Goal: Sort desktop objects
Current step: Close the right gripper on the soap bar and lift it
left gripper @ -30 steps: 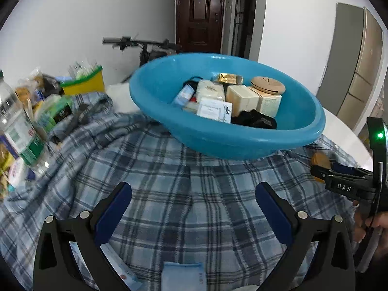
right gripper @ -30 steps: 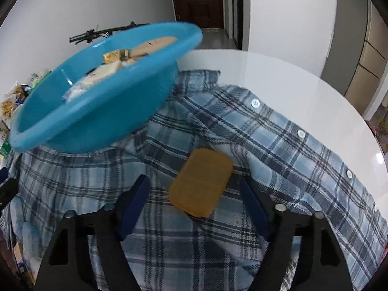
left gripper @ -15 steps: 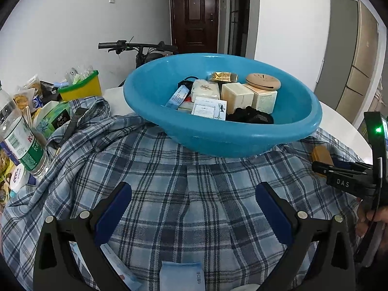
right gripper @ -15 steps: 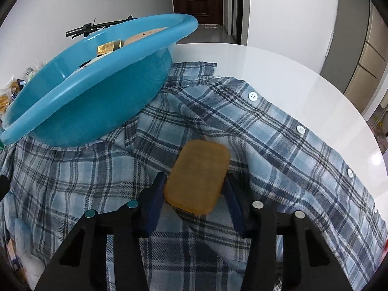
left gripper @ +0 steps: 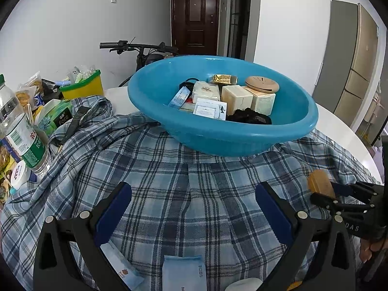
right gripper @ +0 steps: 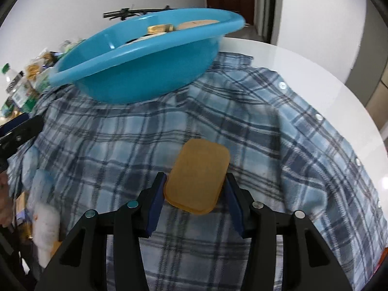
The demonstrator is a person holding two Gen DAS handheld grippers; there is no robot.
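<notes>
Over the plaid shirt (right gripper: 242, 126), the right gripper (right gripper: 196, 195), open a second ago, is now clamping the tan pad (right gripper: 198, 177), readying it for the blue basin (right gripper: 150, 55); the left gripper (left gripper: 191, 208) is hovering open.

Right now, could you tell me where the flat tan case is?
The flat tan case sits between the right hand-held gripper fingers, over the plaid shirt, nearer than the blue basin.
</notes>
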